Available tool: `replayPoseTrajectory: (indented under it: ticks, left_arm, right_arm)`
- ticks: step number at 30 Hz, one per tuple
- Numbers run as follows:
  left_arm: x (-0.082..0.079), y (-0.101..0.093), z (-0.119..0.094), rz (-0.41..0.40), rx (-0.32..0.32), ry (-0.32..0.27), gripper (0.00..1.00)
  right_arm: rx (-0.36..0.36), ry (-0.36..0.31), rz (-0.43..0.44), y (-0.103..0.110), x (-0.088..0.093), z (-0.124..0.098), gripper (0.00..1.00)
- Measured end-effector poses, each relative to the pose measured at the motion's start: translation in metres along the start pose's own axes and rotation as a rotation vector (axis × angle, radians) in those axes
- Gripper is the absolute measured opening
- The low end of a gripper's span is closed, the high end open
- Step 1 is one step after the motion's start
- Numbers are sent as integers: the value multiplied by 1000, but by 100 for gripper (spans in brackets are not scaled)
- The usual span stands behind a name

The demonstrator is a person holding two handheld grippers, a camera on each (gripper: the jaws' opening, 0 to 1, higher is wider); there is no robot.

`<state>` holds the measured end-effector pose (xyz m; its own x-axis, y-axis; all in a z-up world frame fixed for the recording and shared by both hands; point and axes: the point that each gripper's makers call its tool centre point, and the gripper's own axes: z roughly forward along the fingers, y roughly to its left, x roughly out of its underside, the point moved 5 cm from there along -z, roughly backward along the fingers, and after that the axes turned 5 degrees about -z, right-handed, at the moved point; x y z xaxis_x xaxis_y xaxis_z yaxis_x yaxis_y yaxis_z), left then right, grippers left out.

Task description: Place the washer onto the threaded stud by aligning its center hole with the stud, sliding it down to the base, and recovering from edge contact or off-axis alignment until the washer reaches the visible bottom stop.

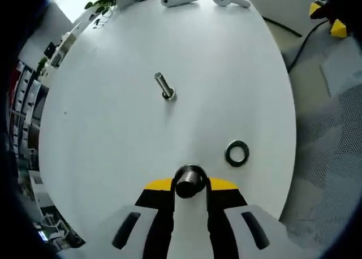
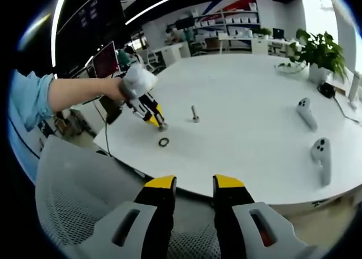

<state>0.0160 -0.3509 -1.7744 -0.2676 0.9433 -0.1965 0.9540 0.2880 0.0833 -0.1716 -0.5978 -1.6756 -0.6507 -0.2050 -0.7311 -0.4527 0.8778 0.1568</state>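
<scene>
The left tongs [image 1: 190,186] are seen from above the white bench [image 1: 113,157], their yellow-tipped jaws clamped on a dark, rounded metal piece [image 1: 189,181] whose exact kind cannot be told; it may be a nut or a second stud seen end on. In the right gripper view the same left tongs [image 2: 158,123] are shown held by a hand [image 2: 127,86] over the near edge of the bench [image 2: 254,157], tips close to the surface. The right tongs [image 2: 195,185] are held apart and empty, off the bench edge above a mesh chair back [image 2: 73,197].

The washer [image 1: 237,153] is shown lying flat on the bench, just beside the left tongs and untouched by them; in the right gripper view the washer [image 2: 164,142] lies just below those tongs. The threaded stud [image 1: 164,86] is shown standing on its base further out, well apart from the washer and bare along its length; the stud [image 2: 195,113] is likewise seen upright and bare.

Further out, two white handheld controllers [image 2: 314,134] and a potted plant [image 2: 319,55] are seen on the bench.

The task is judged to be at its start: the washer is not yet lifted, and grasping, aligning, sliding down and seating are all left to be done
</scene>
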Motion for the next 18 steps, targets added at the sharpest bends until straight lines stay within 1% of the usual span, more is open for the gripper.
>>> replayPoseTrajectory:
  ticks: [2,4,8,9,10,11,13,14,15,16,18]
  left_arm:
    - [1,0,5,-2,5,10,19]
    - [1,2,11,-23,11,17,19]
    - [3,-2,17,-14,16,37,19]
    - [1,-1,16,-13,17,28,19]
    - [0,-1,15,-37,21,22,19]
    - [0,-1,15,-40,16,22,19]
    - [-1,0,15,-51,15,6,20]
    - [0,0,15,-41,18,-4,20]
    - [0,2,15,1,5,-30,20]
    - [0,3,14,7,-2,-32,21]
    - [6,7,11,-1,-23,-23,27]
  right_arm:
    - [0,1,2,0,0,0,28]
    - [-6,4,-2,1,1,0,28]
    - [-18,13,-15,2,1,1,28]
    - [-19,13,-15,2,1,1,28]
    - [-20,11,-13,2,1,1,28]
    - [-21,10,-12,2,1,1,28]
    - [-24,9,-13,2,1,1,28]
    - [-26,9,-14,2,1,1,28]
    - [-29,11,-16,3,1,1,28]
    - [-31,11,-16,3,1,1,28]
    - [-36,9,-18,3,1,1,28]
